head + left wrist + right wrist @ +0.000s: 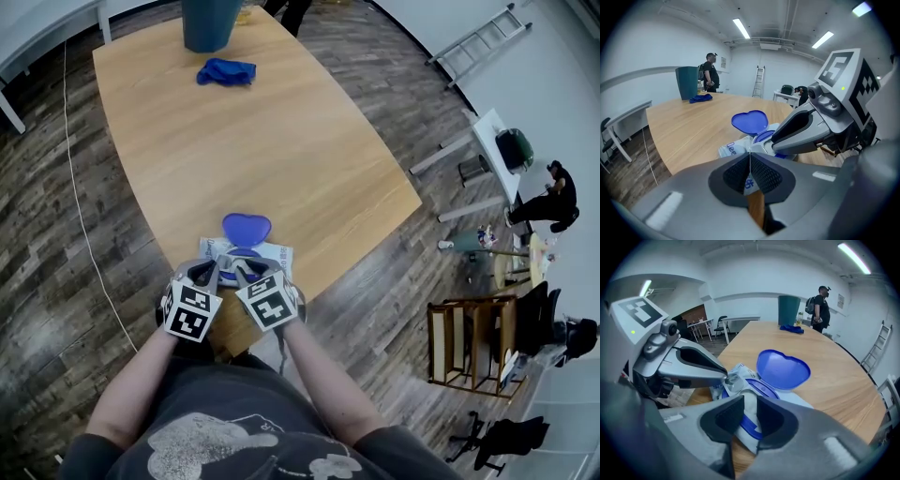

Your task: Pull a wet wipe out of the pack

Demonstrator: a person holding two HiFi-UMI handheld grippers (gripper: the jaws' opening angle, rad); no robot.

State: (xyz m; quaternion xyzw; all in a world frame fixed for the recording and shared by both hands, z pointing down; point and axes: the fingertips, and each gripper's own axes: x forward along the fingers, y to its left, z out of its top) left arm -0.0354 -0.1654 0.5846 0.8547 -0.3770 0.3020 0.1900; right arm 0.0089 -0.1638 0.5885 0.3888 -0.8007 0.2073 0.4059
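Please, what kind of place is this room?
Probably an office or a lab workspace. It has a large wooden table, a ladder by the white wall, and long strip lights on the ceiling.

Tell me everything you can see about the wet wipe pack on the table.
The soft white-and-blue film wet wipe pack lies flat at the near edge of the pale wooden table. Its blue heart-shaped plastic lid is flipped open and stands up behind a blue-rimmed opening. The left gripper is shut on a crinkled corner of the film. The right gripper hovers with its fingers apart just above the pack, beside the opening.
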